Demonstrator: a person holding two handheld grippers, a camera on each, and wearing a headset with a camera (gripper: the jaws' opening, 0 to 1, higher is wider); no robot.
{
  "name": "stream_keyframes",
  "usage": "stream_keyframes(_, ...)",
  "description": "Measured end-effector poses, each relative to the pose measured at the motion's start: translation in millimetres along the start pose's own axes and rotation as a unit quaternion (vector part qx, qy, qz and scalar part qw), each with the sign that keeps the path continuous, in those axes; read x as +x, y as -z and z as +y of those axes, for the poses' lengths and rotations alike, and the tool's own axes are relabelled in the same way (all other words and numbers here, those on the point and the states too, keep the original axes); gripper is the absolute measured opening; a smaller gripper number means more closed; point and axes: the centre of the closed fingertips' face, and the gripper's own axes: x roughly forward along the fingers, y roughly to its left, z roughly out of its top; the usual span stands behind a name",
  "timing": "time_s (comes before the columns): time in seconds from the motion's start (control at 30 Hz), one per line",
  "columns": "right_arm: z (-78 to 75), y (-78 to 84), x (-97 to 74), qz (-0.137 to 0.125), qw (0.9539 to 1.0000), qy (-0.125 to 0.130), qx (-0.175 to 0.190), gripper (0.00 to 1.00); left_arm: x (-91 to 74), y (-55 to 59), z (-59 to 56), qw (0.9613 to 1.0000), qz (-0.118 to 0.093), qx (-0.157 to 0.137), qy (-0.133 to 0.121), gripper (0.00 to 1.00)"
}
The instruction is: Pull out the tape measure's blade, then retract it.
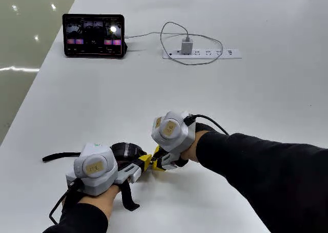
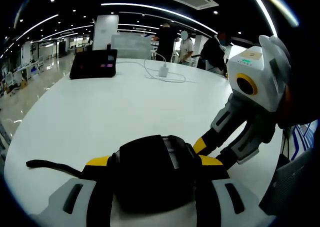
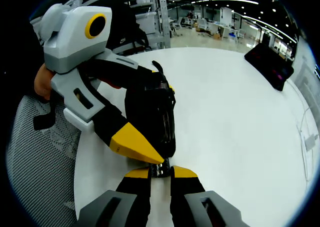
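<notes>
We see broad bare table (image 1: 256, 99) ahead and to the right. Farther back, the tablet (image 1: 94, 35), power strip (image 1: 202, 53) and looped cable (image 1: 161, 38) stand in the way. Close in, the left gripper (image 1: 143, 163) and right gripper (image 1: 158, 163) crowd the tape measure (image 1: 125, 152), tips side by side. A strap (image 1: 61, 156) trails leftward.

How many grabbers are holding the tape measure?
2. The left gripper clamps the black tape measure by its case; the right gripper, facing it, pinches the blade tip at the case's mouth.
</notes>
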Motion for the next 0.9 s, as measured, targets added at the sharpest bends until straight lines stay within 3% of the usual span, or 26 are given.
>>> stream_keyframes(0.5,0.9,-4.8,2.8,-0.008,1.0,0.001,0.001,0.11,-0.4,0.4,-0.2,1.0,0.003,0.0,-0.001,0.62)
stream_keyframes(0.9,1.1,-5.4,3.4,-0.006,0.9998,0.018,0.001,0.12,0.3,0.4,0.0,1.0,0.0,0.003,-0.001,0.63)
